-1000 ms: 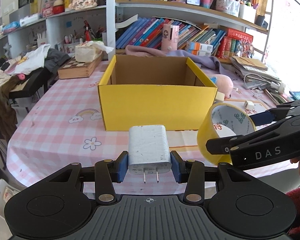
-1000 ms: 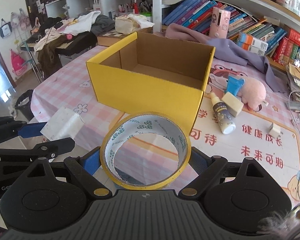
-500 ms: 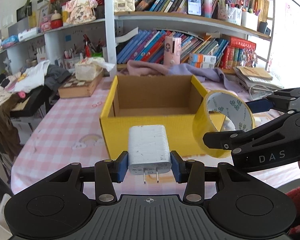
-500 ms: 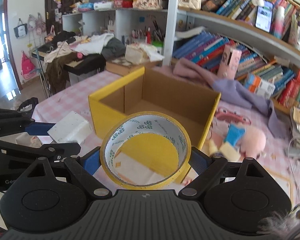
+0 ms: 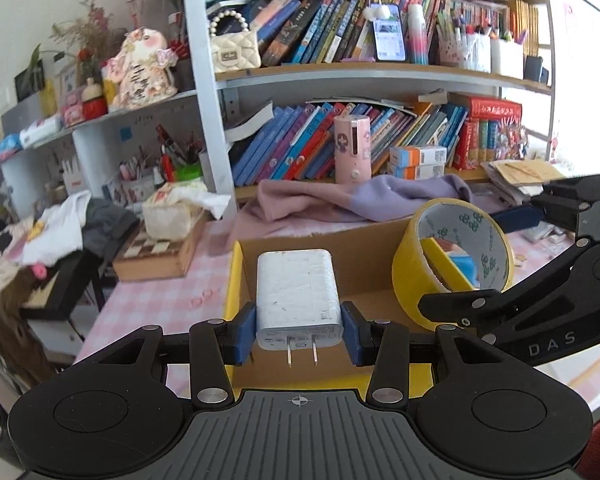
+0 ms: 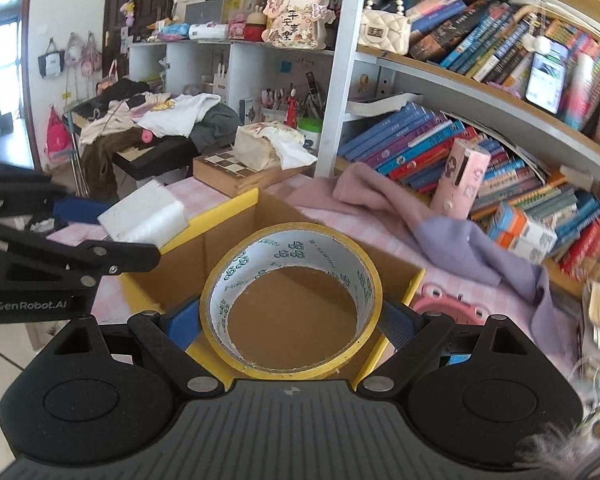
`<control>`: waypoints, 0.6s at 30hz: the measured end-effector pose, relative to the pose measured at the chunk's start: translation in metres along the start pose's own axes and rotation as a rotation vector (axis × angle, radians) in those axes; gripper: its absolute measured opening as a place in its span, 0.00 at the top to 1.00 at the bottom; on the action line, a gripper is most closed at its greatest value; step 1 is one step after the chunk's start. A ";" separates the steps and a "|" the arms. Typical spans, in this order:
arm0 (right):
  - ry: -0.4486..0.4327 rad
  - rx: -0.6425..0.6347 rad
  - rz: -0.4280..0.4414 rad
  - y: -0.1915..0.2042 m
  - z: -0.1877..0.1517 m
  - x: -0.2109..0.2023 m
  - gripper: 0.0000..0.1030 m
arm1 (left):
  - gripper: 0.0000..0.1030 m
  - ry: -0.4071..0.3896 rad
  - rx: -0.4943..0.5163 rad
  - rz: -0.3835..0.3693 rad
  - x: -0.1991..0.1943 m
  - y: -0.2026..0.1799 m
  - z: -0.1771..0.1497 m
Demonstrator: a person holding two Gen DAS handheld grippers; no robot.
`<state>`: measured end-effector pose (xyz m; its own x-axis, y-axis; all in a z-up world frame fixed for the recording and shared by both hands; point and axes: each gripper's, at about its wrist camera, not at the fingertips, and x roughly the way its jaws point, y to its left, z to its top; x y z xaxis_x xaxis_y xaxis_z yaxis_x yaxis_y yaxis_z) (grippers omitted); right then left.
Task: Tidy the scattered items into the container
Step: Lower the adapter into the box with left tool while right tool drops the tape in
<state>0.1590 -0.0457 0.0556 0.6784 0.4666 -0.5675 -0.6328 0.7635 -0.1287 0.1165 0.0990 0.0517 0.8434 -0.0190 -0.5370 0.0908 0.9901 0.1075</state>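
My left gripper (image 5: 299, 330) is shut on a white charger (image 5: 298, 294) with its two prongs toward the camera, held over the left part of the open yellow cardboard box (image 5: 233, 280). My right gripper (image 6: 290, 322) is shut on a roll of yellow tape (image 6: 236, 276), held over the box (image 6: 228, 212); its brown floor shows through the roll. The tape (image 5: 410, 276) and the right gripper (image 5: 496, 264) show at the right of the left wrist view. The charger (image 6: 142, 216) and the left gripper (image 6: 88, 226) show at the left of the right wrist view.
A pink-and-lilac cloth (image 6: 420, 224) lies behind the box on the pink checked tablecloth (image 5: 160, 300). A chessboard box (image 5: 160, 254) with a tissue pack stands back left. A pink plush toy (image 6: 448, 306) lies right of the box. Bookshelves (image 5: 380, 76) rise behind the table.
Both grippers have moved forward and up with their loads, from in front of the box to over its open top. Both stay shut.
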 end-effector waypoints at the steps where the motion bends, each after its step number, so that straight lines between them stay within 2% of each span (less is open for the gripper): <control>1: 0.003 -0.013 0.003 -0.003 0.003 0.008 0.13 | 0.58 0.009 0.007 -0.002 0.009 0.001 0.003; 5: 0.041 -0.057 0.020 -0.015 0.013 0.041 0.13 | 0.58 0.054 0.031 -0.004 0.043 0.003 0.013; 12: 0.167 -0.114 0.062 -0.035 0.019 0.107 0.13 | 0.58 0.163 0.080 -0.013 0.102 0.005 0.021; 18: 0.271 -0.245 0.082 -0.037 0.016 0.152 0.12 | 0.59 0.235 0.169 -0.003 0.142 0.001 0.026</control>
<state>0.2921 0.0040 -0.0129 0.5189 0.3614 -0.7747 -0.7737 0.5839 -0.2459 0.2501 0.0935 -0.0028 0.6988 0.0301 -0.7147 0.1970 0.9524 0.2327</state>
